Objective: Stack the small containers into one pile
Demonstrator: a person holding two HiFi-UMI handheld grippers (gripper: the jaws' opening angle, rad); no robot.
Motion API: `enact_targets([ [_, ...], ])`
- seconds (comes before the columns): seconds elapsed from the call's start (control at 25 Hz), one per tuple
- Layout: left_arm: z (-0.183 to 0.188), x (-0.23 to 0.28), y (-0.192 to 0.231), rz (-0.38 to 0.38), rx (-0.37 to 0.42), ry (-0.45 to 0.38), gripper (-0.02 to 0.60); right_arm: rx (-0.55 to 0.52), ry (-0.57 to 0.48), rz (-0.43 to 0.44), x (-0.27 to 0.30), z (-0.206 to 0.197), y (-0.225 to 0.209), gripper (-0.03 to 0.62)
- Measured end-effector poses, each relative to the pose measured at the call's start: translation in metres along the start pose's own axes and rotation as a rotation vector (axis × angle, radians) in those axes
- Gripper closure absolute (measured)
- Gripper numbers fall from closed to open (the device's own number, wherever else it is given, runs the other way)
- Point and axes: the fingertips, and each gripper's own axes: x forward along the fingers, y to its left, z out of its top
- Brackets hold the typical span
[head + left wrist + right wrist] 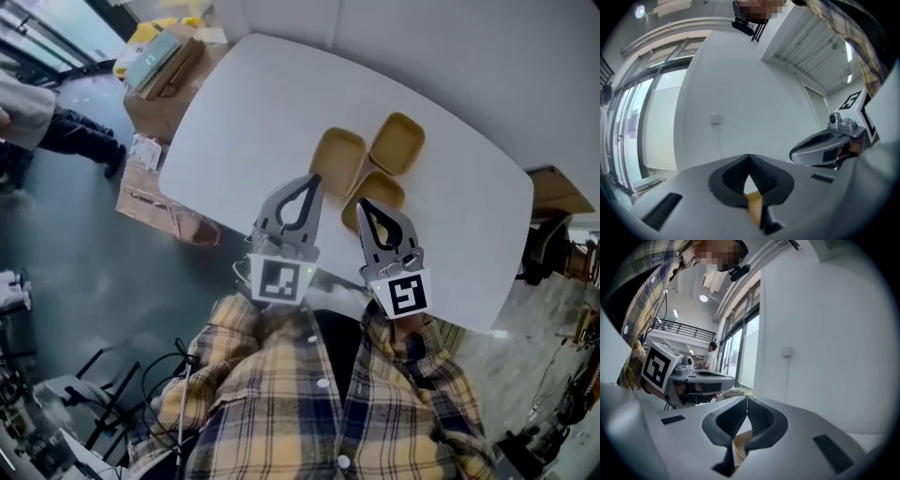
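Observation:
Three shallow yellow containers lie close together on the white table (234, 112): one at the left (337, 159), one at the far right (397, 142), and a nearer one (377, 190) partly hidden behind my right gripper. My left gripper (305, 183) hangs just short of the left container, its jaws shut with nothing between them. My right gripper (364, 204) is over the near container, also shut and empty. In the left gripper view the tips (749, 157) meet, with a sliver of yellow container (754, 204) below. The right gripper view shows the same: closed tips (746, 399) over yellow (740, 444).
Cardboard boxes (164, 70) stand on the floor beyond the table's left end, with another (150, 192) lower down. A person (37, 122) stands at the far left. A dark chair (548, 248) sits off the table's right end. A white wall (754, 93) faces both grippers.

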Motion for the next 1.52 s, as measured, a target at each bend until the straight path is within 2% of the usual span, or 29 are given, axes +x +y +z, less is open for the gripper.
enact_targets([
  [0.2, -0.003, 0.038, 0.012, -0.199, 0.009, -0.051, 0.563, 0.023, 0.027, -0.197, 0.022, -0.004, -0.018, 0.579],
  [0.36, -0.003, 0.052, 0.010, -0.328, 0.013, -0.070, 0.563, 0.025, 0.038, -0.330, 0.021, 0.001, -0.026, 0.579],
  [0.52, -0.008, 0.064, 0.002, -0.413, -0.024, -0.070, 0.563, 0.023, 0.058, -0.440, 0.011, 0.003, -0.034, 0.579],
  [0.64, -0.012, 0.071, -0.010, -0.454, -0.038, -0.059, 0.563, 0.020, 0.087, -0.481, 0.001, 0.000, -0.041, 0.579],
  [0.84, -0.009, 0.080, -0.028, -0.461, -0.042, -0.055, 0.563, 0.014, 0.072, -0.505, -0.016, 0.003, -0.057, 0.579],
  [1.04, -0.005, 0.092, -0.040, -0.438, -0.033, -0.035, 0.563, 0.032, 0.064, -0.490, -0.026, -0.001, -0.076, 0.579],
  [1.24, -0.001, 0.104, -0.041, -0.394, -0.059, -0.023, 0.563, 0.045, 0.046, -0.475, -0.027, -0.001, -0.098, 0.579],
  [1.4, -0.006, 0.111, -0.040, -0.368, -0.072, 0.002, 0.563, 0.077, 0.064, -0.477, -0.027, -0.011, -0.110, 0.579],
  [1.52, -0.013, 0.113, -0.037, -0.350, -0.082, 0.026, 0.563, 0.086, 0.097, -0.512, -0.028, -0.019, -0.126, 0.579],
])
